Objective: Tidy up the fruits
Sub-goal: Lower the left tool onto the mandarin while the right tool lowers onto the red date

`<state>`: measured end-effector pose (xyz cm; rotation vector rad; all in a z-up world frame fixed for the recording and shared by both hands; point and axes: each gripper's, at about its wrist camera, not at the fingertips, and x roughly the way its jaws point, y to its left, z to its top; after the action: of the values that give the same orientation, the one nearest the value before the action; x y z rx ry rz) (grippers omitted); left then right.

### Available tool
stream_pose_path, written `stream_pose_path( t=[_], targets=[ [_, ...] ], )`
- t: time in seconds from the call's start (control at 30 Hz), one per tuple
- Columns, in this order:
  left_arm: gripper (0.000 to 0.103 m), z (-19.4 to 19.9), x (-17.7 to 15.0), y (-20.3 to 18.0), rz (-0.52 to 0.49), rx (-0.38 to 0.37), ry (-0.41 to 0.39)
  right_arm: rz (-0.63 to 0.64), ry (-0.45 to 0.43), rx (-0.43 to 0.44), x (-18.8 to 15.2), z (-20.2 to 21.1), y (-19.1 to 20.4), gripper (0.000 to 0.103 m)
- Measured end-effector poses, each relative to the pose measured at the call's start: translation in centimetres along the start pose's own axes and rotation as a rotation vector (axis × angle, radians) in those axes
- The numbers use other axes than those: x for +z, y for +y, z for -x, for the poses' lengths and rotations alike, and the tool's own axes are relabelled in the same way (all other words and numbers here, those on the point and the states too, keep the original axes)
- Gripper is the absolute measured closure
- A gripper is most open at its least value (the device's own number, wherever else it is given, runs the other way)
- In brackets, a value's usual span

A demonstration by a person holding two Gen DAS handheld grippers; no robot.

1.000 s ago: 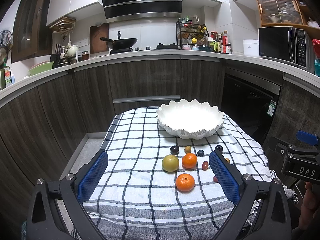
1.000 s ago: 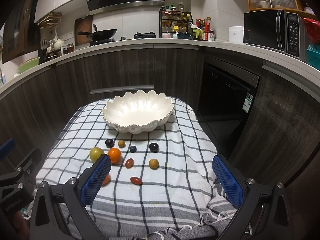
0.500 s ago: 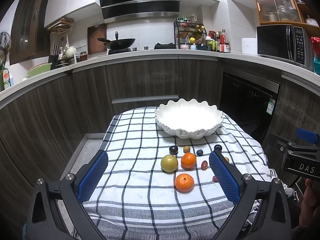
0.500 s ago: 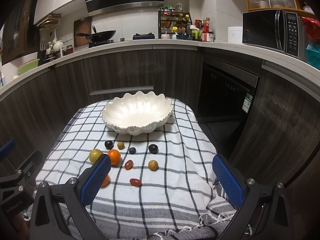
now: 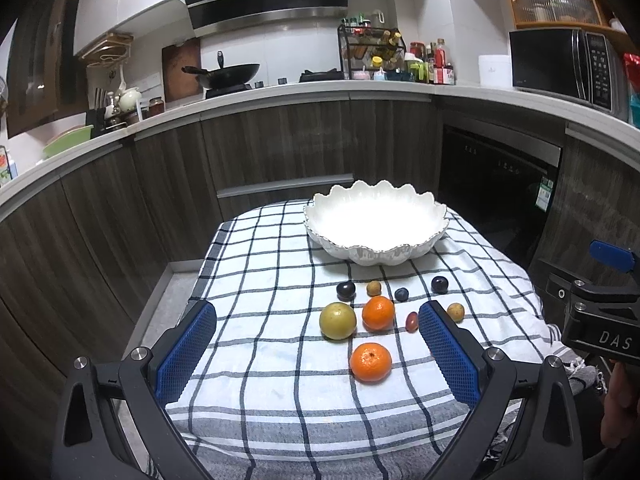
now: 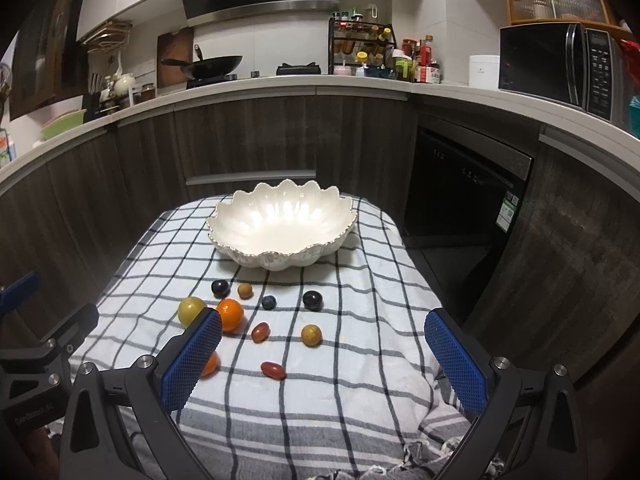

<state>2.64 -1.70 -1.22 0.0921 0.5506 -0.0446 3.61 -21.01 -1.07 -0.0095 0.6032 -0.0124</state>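
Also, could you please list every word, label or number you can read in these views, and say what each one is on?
"DAS": white letters on the black body of the right hand-held gripper, cut off at the frame edge.
Faint embossed text on the left hand-held gripper's body: unreadable.
Green sticker on the dark appliance door: too small.
Microwave panel and bottle labels: too blurred.

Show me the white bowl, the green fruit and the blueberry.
white bowl [image 5: 400,249], left wrist view, front outer wall.
green fruit [image 5: 337,320], left wrist view, middle of its skin.
blueberry [image 6: 269,302], right wrist view, its centre.
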Motion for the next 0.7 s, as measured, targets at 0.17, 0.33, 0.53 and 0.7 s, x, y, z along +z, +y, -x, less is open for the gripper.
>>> stream_pose_path(
  t=[0.17,0.33,0.53,0.7],
  targets=[
    [0.000,-1.4,0.1,0.0,-0.008,-0.026,0.022,0.012,0.011,0.011,-0.1,-1.4,0.2,0.000],
    [0.000,-2.9,-0.1,0.1,-0.013,-0.031,0.047,0.038,0.031,0.026,-0.3,-2.9,0.8,0.000],
    [0.000,-5.2,-0.4,0.2,-0.011,-0.040,0.084,0.060,0.054,0.028,-0.5,-4.7,1.2,0.000],
    [0.000,-6.8,-1.0,-0.2,-0.024,-0.051,0.104,0.065,0.070,0.027,-0.8,-6.1,1.2,0.001]
  ],
)
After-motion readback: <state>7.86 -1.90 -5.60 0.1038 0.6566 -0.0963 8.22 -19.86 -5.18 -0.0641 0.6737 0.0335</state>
